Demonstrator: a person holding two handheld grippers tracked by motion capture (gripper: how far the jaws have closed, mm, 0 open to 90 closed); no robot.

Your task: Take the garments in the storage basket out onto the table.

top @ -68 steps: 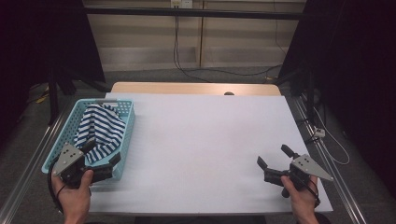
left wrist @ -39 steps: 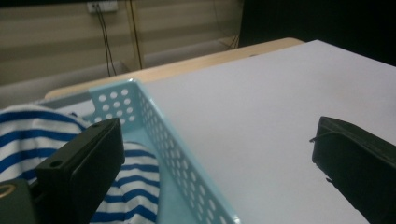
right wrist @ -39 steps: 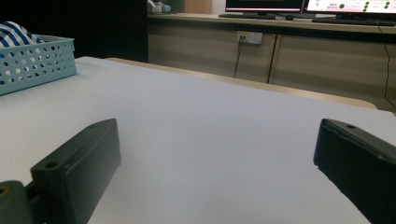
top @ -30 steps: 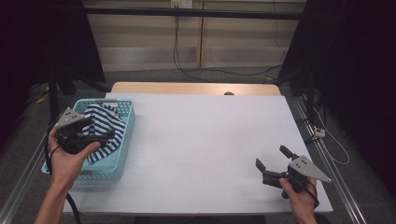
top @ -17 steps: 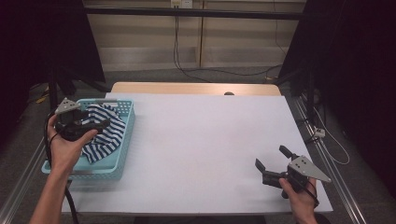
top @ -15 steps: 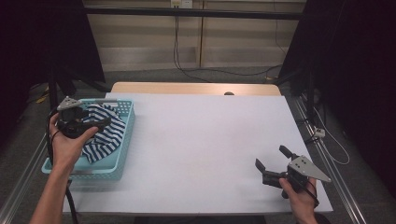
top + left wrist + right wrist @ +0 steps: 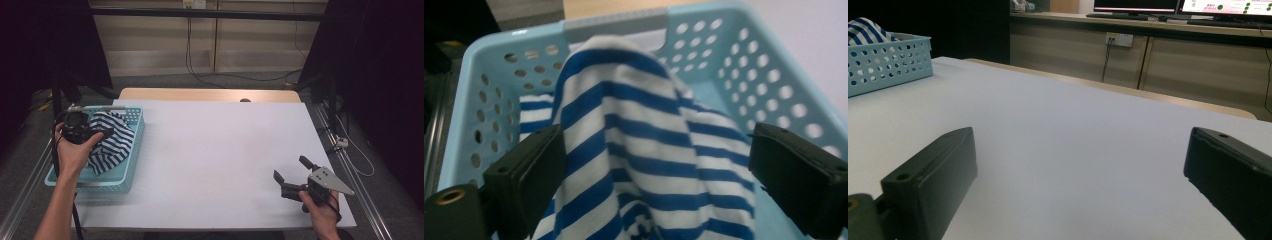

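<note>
Jaws of the left gripper (image 7: 654,185) stand wide apart, 1 on each side of the blue-and-white striped cloth (image 7: 644,150), above it and not closed on it. That cloth lies heaped in the light-blue perforated basket (image 7: 131,165) at the table's left edge. Near the right corner, the right gripper (image 7: 294,176) rests spread open over the bare white table (image 7: 220,150), well apart from the basket.
</note>
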